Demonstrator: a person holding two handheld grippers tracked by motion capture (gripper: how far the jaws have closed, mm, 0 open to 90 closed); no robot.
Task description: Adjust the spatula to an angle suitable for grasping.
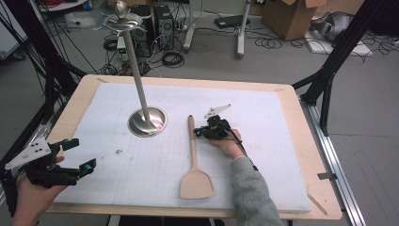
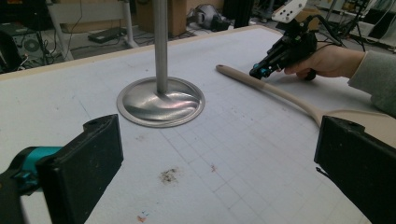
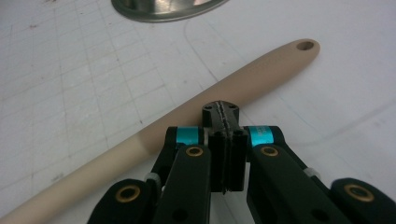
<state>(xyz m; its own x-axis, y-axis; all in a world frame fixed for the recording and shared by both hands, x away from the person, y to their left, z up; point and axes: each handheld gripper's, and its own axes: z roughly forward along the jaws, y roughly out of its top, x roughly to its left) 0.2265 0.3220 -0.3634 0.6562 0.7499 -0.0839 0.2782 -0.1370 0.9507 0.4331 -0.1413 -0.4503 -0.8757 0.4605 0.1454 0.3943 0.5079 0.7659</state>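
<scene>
- a wooden spatula [image 1: 193,162] is laid flat on the table [image 1: 291,141], blade toward the near edge, handle pointing to the far edge.
- the right gripper [image 1: 203,132] is seen just beside the handle, its fingers [image 3: 225,122] pressed together with nothing between them.
- a metal stand [image 1: 147,120] is set left of the handle.
- the left gripper [image 1: 79,156] is held at the near left corner, fingers [image 2: 88,161] spread wide and empty.
</scene>
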